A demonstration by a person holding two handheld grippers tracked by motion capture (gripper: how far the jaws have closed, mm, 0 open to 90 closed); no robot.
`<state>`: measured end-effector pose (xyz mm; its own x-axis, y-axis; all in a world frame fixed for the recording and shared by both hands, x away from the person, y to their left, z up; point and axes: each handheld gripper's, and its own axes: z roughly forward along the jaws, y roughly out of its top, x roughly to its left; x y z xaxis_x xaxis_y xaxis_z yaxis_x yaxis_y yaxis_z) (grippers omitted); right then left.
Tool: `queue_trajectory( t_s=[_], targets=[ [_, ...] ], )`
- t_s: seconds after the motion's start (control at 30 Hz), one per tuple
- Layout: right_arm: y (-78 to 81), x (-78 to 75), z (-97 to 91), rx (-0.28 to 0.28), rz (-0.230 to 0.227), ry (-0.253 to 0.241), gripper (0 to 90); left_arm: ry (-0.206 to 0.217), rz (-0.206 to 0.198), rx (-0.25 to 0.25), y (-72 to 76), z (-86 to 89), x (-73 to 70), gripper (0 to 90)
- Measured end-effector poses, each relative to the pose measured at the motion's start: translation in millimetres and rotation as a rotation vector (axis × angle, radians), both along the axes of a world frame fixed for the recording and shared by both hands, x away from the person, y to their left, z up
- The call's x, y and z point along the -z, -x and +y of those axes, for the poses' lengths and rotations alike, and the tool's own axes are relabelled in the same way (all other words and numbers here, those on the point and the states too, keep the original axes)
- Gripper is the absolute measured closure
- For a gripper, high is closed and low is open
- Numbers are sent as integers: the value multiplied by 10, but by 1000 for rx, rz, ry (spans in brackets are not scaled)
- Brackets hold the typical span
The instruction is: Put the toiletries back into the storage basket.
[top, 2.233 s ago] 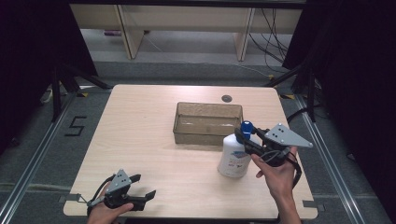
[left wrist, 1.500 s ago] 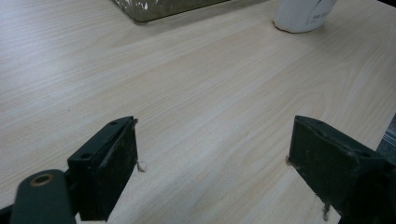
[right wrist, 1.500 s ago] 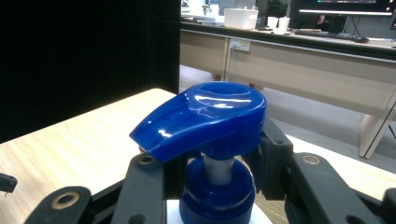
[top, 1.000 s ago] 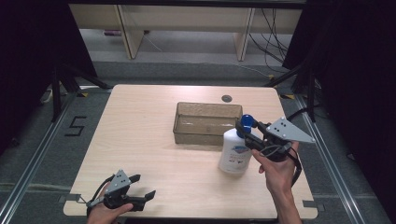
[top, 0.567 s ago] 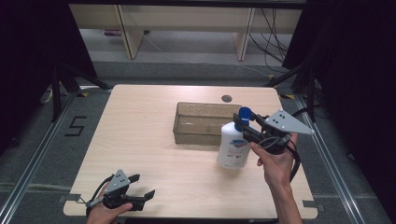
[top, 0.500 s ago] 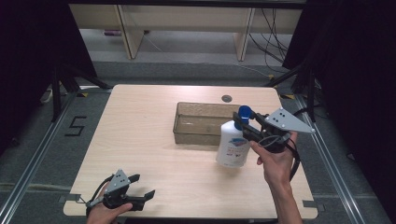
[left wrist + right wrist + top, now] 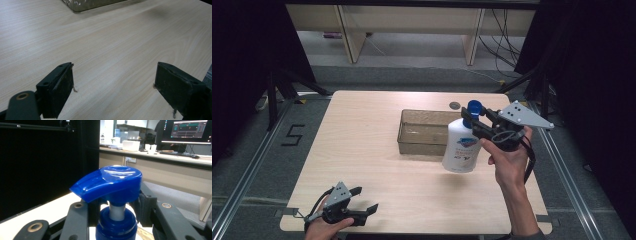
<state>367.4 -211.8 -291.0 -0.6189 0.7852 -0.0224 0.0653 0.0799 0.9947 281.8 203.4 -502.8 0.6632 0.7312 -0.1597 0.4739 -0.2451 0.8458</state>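
Note:
A white pump bottle (image 7: 462, 147) with a blue pump head (image 7: 473, 106) hangs above the table, just right of a clear rectangular bin (image 7: 424, 132). My right gripper (image 7: 472, 121) is shut on the bottle's neck below the pump. In the right gripper view the blue pump head (image 7: 111, 183) sits between my black jaws, which clamp the neck under it. My left gripper (image 7: 362, 200) rests at the table's near left corner, open with nothing in it. In the left gripper view its two pads (image 7: 61, 90) stand wide apart over bare wood.
The light wooden table (image 7: 362, 145) has a small dark round mark (image 7: 454, 105) behind the bin. A metal rail runs along the floor on each side. Shelving legs and cables lie beyond the far edge.
My right gripper has lifted the bottle off the table and carried it up and slightly left toward the bin. The left gripper has stayed put.

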Motion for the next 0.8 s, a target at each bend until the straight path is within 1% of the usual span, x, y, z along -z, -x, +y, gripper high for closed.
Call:
queue_trajectory(
  t_s=[0.03,0.07,0.13,0.17,0.2,0.23,0.27,0.3,0.33,0.37,0.43,0.5,0.53,0.57,0.6,0.63,0.7,0.73,0.77,0.8],
  targets=[
    [3,-11,4,1,21,-9,619,0,-1,3,-2,-2,-1,149],
    [-14,-23,3,0,8,-9,619,-11,-1,3,0,1,-6,149],
    [-27,-45,9,0,7,-3,619,-13,-2,7,2,-1,-4,149],
    [-31,-57,14,3,11,1,619,-13,-1,5,1,0,-4,149],
    [-44,-68,13,2,3,7,619,-12,0,3,0,1,-4,149],
    [-57,-73,18,5,5,5,619,3,-1,4,-4,-2,3,149],
    [-83,-80,13,7,-8,11,619,-4,0,-3,1,-1,-2,149],
    [-78,-82,23,3,24,-3,619,2,-1,1,0,0,0,149],
    [-101,-89,15,12,9,5,619,3,-2,2,0,0,-1,149],
    [-112,-97,11,12,8,11,619,2,-2,1,1,1,-2,149],
    [-119,-120,24,8,24,-2,619,3,-2,2,-1,1,-1,149],
    [-144,-138,22,10,3,10,619,-2,-2,4,-3,6,0,149],
    [-152,-155,30,7,9,1,619,-1,-1,4,-4,7,1,149],
    [-170,-167,28,9,-5,5,619,-14,4,-3,-1,5,-2,149],
    [-192,-181,29,7,-5,3,619,3,2,3,-8,-3,10,149],
    [-209,-191,21,11,-14,11,619,2,2,5,-7,-7,10,149],
    [-228,-212,20,9,0,6,619,-15,-1,4,0,0,-3,149],
    [-246,-224,17,11,-4,7,619,-13,-1,4,0,1,-4,149],
    [-251,-232,20,8,1,1,619,-2,-4,6,-5,0,0,149],
    [-264,-244,17,14,0,3,619,-10,0,0,-1,4,-3,149]
  ],
)
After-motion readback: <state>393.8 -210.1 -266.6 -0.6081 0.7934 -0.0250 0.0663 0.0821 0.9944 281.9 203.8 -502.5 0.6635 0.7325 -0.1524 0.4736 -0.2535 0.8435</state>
